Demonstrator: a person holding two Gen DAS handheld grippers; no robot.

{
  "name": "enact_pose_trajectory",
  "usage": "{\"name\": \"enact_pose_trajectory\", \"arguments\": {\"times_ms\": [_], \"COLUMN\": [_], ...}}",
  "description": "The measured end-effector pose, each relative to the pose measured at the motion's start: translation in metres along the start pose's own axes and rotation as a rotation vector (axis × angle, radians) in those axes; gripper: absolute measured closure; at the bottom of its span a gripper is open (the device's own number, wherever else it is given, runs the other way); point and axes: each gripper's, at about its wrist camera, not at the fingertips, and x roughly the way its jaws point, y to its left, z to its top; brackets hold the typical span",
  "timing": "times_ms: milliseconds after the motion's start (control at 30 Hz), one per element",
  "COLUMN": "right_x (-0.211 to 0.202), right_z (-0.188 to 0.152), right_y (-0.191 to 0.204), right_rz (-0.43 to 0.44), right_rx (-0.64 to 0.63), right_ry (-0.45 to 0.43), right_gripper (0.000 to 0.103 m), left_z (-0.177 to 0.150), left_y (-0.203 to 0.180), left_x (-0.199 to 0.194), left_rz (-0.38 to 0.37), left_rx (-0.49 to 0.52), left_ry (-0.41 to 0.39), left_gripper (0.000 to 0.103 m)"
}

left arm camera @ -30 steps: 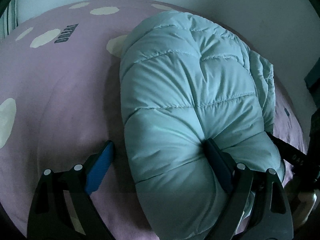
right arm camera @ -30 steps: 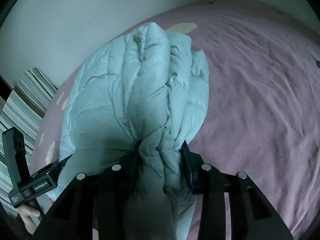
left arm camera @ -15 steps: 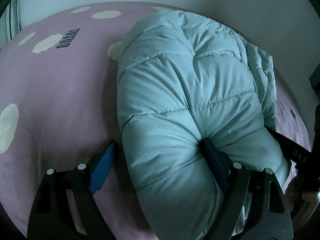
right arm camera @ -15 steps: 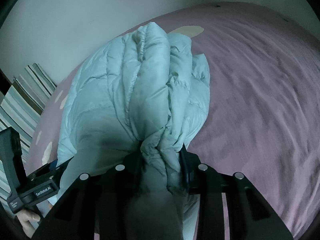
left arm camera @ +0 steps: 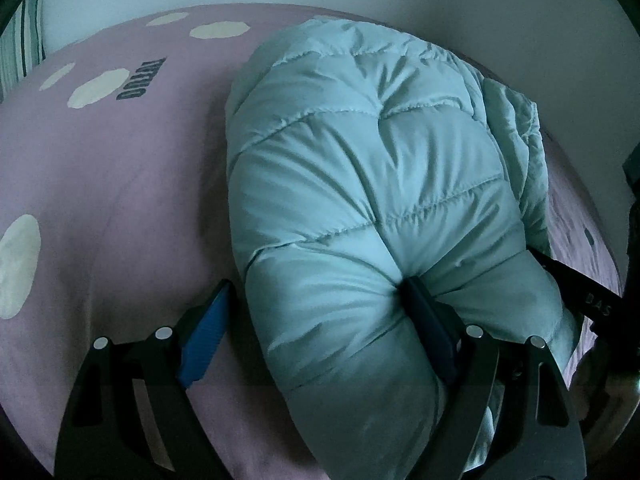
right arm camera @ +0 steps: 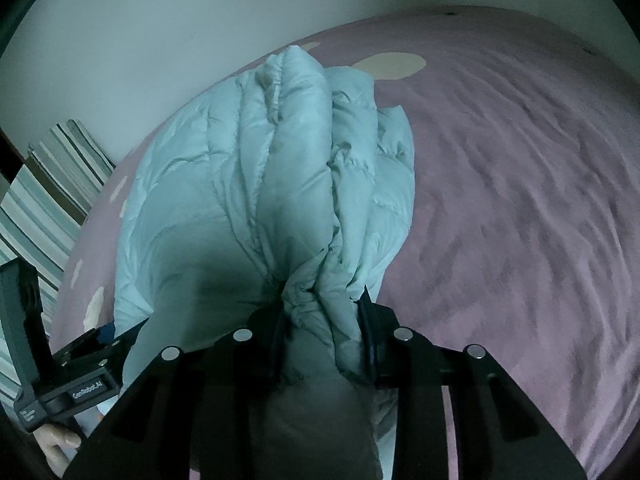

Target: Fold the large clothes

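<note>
A pale blue-green puffy quilted jacket lies folded in a thick bundle on a purple bed cover. My left gripper is wide open around the bundle's near left end; its right finger presses into the padding and its left finger rests beside the jacket on the cover. In the right wrist view the jacket shows edge-on, and my right gripper is shut on a bunched fold of its near end. The left gripper also shows in the right wrist view at lower left.
The purple cover carries cream spots and dark lettering. A striped pillow lies at the bed's head. A pale wall runs behind the bed. The right gripper's body shows at the jacket's right.
Both grippers have shifted the jacket bundle slightly across the bed; the views have drifted a little. The right gripper's jaws have closed tighter on the fold.
</note>
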Motion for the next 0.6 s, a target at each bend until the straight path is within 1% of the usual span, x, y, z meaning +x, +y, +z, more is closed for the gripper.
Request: {"name": "enact_pose_trajectory", "arguments": {"times_ms": [200, 300, 367, 467, 533, 600], "right_x": [-0.007, -0.010, -0.017, -0.034, -0.047, -0.062], "right_z": [-0.008, -0.009, -0.011, -0.011, -0.012, -0.013], "right_y": [0.001, 0.001, 0.005, 0.007, 0.011, 0.019], "right_rz": [-0.011, -0.018, -0.040, -0.062, -0.084, -0.117], "right_rx": [0.021, 0.047, 0.060, 0.062, 0.044, 0.017], "right_ry": [-0.003, -0.015, -0.026, -0.043, -0.070, -0.106], "right_gripper": [0.072, 0.064, 0.052, 0.050, 0.047, 0.040], "left_z": [0.000, 0.004, 0.005, 0.004, 0.004, 0.004], "left_y": [-0.001, -0.002, -0.003, -0.006, -0.007, -0.008], "left_x": [-0.002, -0.005, -0.010, -0.022, -0.032, -0.045], "left_rz": [0.003, 0.015, 0.029, 0.056, 0.073, 0.079], "left_rx": [0.027, 0.032, 0.036, 0.045, 0.039, 0.025], "left_ry": [-0.008, -0.018, -0.029, -0.052, -0.069, -0.095], "left_gripper": [0.018, 0.018, 0.018, 0.018, 0.018, 0.018]}}
